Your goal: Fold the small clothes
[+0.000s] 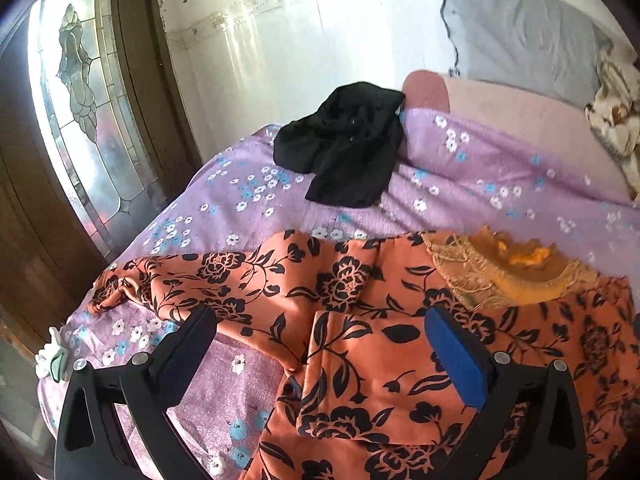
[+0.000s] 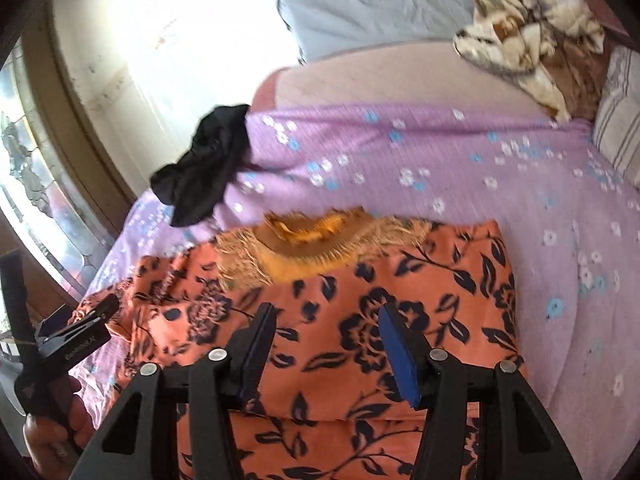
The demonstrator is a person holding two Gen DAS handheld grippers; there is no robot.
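Note:
An orange garment with a black flower print lies spread on the bed, its yellow fringed collar at the far side. My left gripper is open and empty, just above the garment's left part. My right gripper is open and empty above the garment's middle, below the collar. The left gripper also shows at the left edge of the right wrist view. A crumpled black garment lies further back on the bed; it also shows in the right wrist view.
The bed has a purple flowered sheet and drops off at its left edge. A grey pillow and a cream patterned cloth lie at the head. A striped pillow lies at right. A stained-glass door stands left.

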